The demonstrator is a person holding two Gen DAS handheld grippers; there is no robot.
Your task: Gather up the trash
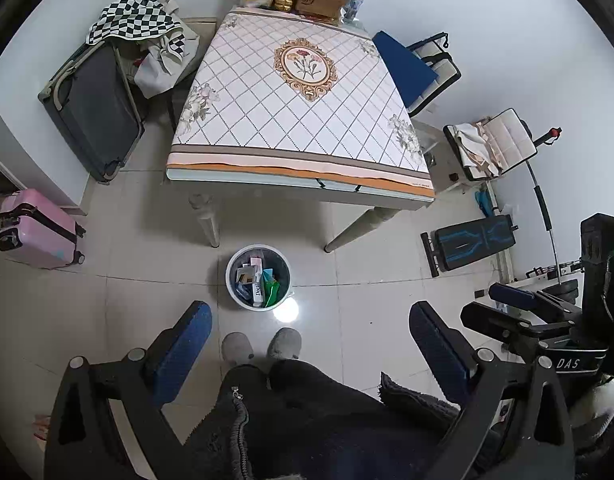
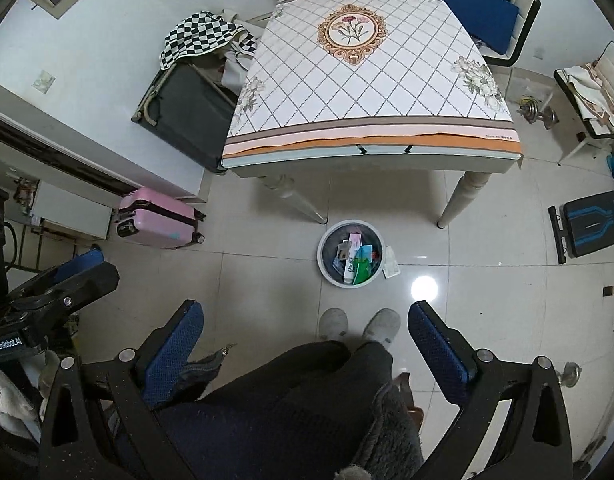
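Both the left tool (image 1: 311,344) and the right tool (image 2: 305,342) are spread wide and hold nothing, because the boxes and wrappers (image 2: 353,260) already sit in the round trash bin (image 2: 327,268) on the floor near the counter (image 2: 371,92), with one small packet (image 2: 391,267) lying just right of it.

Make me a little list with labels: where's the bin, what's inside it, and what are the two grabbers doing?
bin: round trash bin on the floor tiles, just in front of the table
inside: boxes and a green packet
beside bin: white wrapper on the floor, touching the bin's side
left gripper: open, holding nothing
right gripper: open, holding nothing
also near: pink suitcase by the wall
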